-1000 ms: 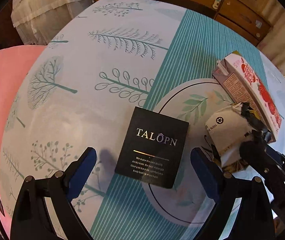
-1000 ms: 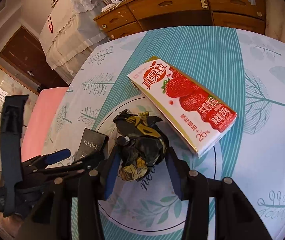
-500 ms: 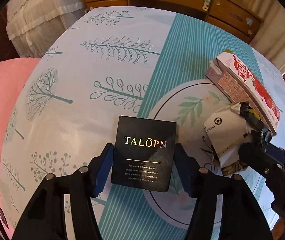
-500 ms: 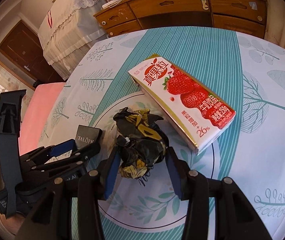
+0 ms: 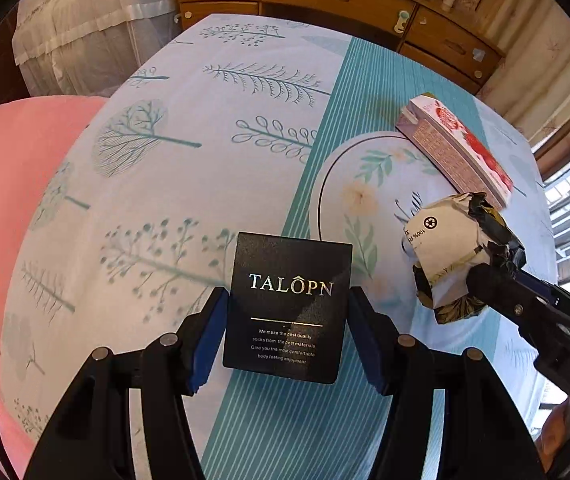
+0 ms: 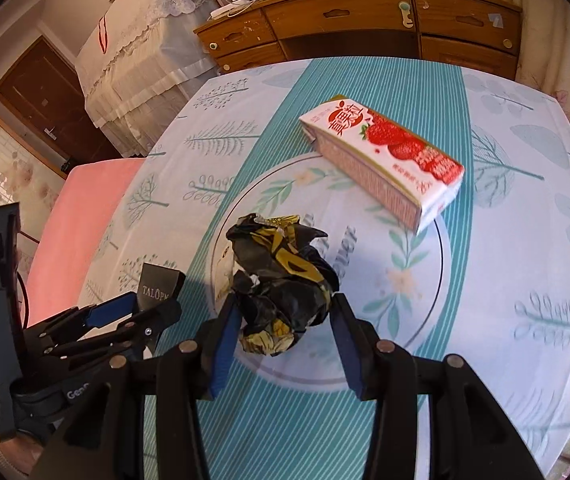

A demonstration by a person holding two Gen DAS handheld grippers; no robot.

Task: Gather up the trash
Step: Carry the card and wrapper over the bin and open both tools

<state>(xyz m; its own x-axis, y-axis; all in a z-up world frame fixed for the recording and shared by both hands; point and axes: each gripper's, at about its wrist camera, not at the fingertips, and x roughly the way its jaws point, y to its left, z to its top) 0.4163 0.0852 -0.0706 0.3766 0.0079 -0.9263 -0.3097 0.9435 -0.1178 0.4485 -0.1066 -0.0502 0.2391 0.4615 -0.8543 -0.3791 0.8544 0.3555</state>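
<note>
- Black card (image 5: 287, 307) printed TALOPN sits pinched between the blue pads of the left gripper (image 5: 288, 334), above the tablecloth (image 5: 221, 128).
- Crumpled wrapper (image 6: 281, 294) is clamped in the right gripper (image 6: 283, 330).
- Strawberry milk carton (image 6: 385, 160) lies flat farther off on the cloth.
- Wooden dresser (image 6: 365, 16) stands behind.

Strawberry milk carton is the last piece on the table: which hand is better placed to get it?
Neither is free, but the right gripper, clamping the crumpled wrapper, is nearer the carton.
</note>
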